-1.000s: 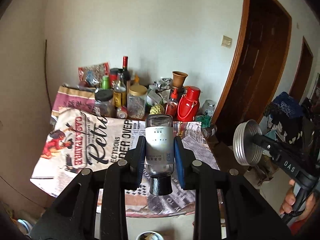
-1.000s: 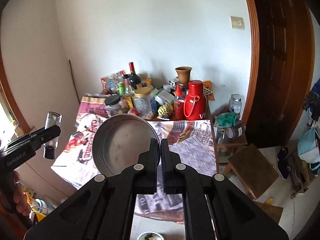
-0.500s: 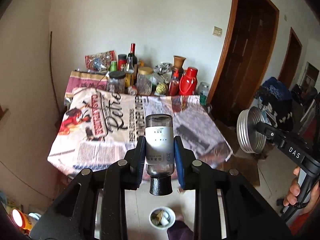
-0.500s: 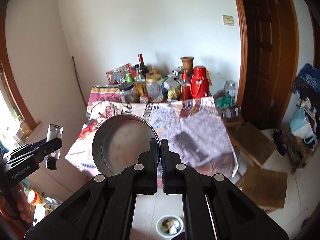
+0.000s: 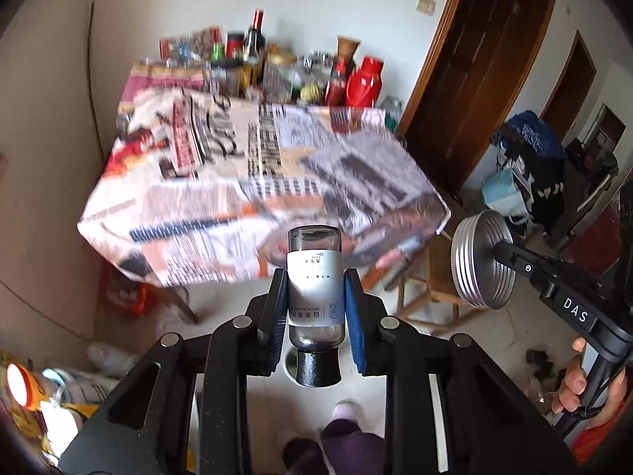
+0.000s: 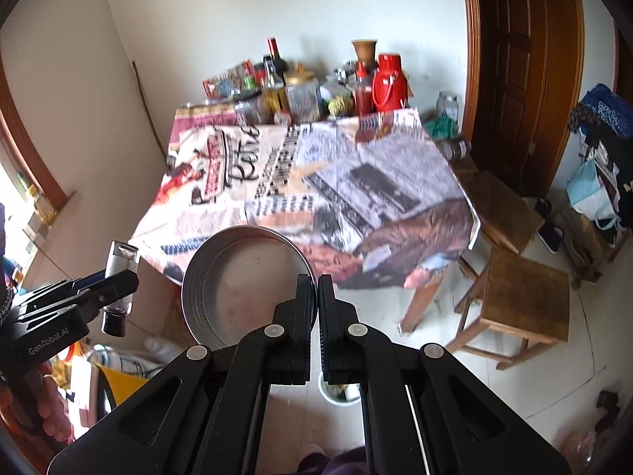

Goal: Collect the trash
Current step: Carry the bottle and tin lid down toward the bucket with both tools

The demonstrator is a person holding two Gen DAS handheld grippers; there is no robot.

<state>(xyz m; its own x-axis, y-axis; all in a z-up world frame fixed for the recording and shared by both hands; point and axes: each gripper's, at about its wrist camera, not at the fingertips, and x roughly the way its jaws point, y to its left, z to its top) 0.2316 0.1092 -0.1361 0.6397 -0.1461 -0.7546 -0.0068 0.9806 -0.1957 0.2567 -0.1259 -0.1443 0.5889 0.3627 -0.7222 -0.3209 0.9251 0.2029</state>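
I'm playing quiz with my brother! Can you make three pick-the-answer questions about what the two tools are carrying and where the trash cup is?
1. Where is the small white bin?
A. on the table
B. on the floor below the tools
C. on the wooden stool

2. What colour is the small glass bottle's cap?
A. black
B. red
C. green

3. How is the bottle held?
A. cap up
B. lying on the table
C. cap down, squeezed between the pads

Answers:
1. B, it sits on the floor tiles just beyond the right tool.
2. A, the cap below the left tool is black.
3. C, the blue pads press both sides; the right tool pinches a round metal tin.
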